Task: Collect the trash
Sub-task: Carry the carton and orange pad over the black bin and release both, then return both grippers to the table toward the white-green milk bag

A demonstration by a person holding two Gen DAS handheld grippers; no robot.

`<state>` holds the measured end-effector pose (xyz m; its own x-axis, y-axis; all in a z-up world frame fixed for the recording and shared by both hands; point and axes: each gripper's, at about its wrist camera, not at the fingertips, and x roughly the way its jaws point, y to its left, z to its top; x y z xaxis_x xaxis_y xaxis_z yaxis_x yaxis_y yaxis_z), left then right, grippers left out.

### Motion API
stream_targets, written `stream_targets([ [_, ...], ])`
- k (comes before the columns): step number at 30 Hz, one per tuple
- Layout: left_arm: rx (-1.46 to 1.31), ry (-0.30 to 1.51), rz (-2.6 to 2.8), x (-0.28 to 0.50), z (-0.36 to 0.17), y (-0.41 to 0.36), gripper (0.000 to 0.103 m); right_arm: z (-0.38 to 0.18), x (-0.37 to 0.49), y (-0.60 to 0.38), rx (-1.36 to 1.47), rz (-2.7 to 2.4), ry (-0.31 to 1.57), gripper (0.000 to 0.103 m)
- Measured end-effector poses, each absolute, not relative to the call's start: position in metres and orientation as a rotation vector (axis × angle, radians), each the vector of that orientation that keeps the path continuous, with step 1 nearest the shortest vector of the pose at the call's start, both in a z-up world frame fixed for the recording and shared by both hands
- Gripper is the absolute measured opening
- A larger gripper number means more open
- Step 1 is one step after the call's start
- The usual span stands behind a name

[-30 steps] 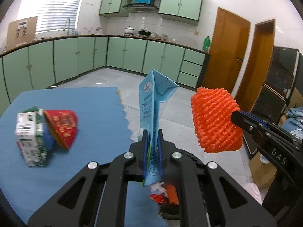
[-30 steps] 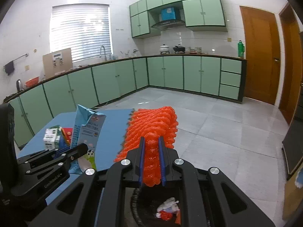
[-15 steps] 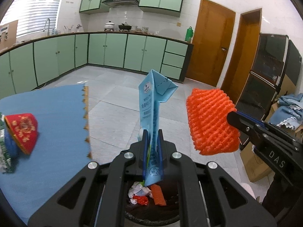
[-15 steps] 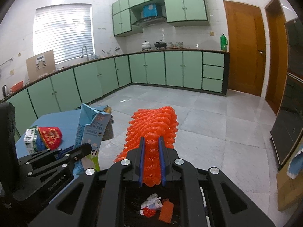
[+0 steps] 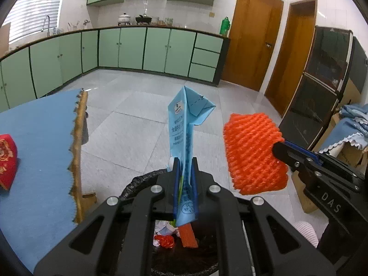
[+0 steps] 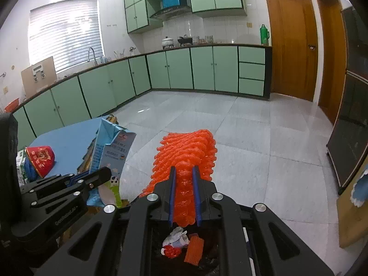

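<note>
My left gripper (image 5: pixel 184 174) is shut on a flattened light-blue milk carton (image 5: pixel 184 133) and holds it upright above a black-lined trash bin (image 5: pixel 142 181). My right gripper (image 6: pixel 184 184) is shut on an orange foam fruit net (image 6: pixel 186 151), also over the bin (image 6: pixel 207 260). The net also shows in the left wrist view (image 5: pixel 253 154), and the carton in the right wrist view (image 6: pixel 110 156). The bin holds crumpled white and red scraps (image 6: pixel 173 243) and an orange piece (image 6: pixel 194 249).
A blue-covered table (image 5: pixel 39 147) lies to the left, with a red paper cup (image 6: pixel 41 161) and a green-and-white carton (image 6: pixel 21 168) on it. Green cabinets (image 5: pixel 161 48) line the far wall. A dark cabinet (image 5: pixel 322 105) and cardboard boxes (image 5: pixel 352 154) stand at right.
Both grippers have swung right, away from the table and over the bin, still holding the carton and the net. The table items have slid to the left edge of view.
</note>
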<state>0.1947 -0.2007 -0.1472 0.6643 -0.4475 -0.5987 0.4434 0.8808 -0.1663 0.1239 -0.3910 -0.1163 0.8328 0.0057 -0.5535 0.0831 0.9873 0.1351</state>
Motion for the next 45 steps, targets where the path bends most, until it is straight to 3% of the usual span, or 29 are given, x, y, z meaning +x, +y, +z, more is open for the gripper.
stream_targets([
  [5,-0.006,0.708,-0.494,0.209,-0.153,-0.204,0.014,-0.130,0.136,-0.396,0.166,-0.050,0.625,0.025],
  [7,-0.014,0.713,-0.489,0.212,-0.155,-0.202,0.030,-0.133,0.138,-0.399,0.174,-0.061,0.634,0.034],
  [8,-0.016,0.712,-0.483,0.213,-0.155,-0.200,0.032,-0.135,0.138,-0.401,0.177,-0.067,0.635,0.036],
  [11,-0.025,0.712,-0.469,0.216,-0.154,-0.193,0.035,-0.132,0.135,-0.402,0.177,-0.090,0.628,0.052],
  [13,-0.029,0.702,-0.460,0.214,-0.151,-0.188,0.042,-0.128,0.132,-0.402,0.174,-0.114,0.618,0.076],
  [17,-0.029,0.663,-0.431,0.207,-0.139,-0.172,0.054,-0.117,0.125,-0.399,0.166,-0.145,0.589,0.095],
  [19,-0.033,0.645,-0.413,0.203,-0.133,-0.161,0.062,-0.112,0.121,-0.396,0.169,-0.144,0.579,0.097],
  [25,-0.064,0.607,-0.350,0.188,-0.113,-0.121,0.074,-0.092,0.116,-0.370,0.174,-0.093,0.542,0.097],
  [45,-0.082,0.528,-0.019,0.150,-0.083,0.034,0.076,-0.077,0.139,-0.223,0.120,0.170,0.510,0.097],
])
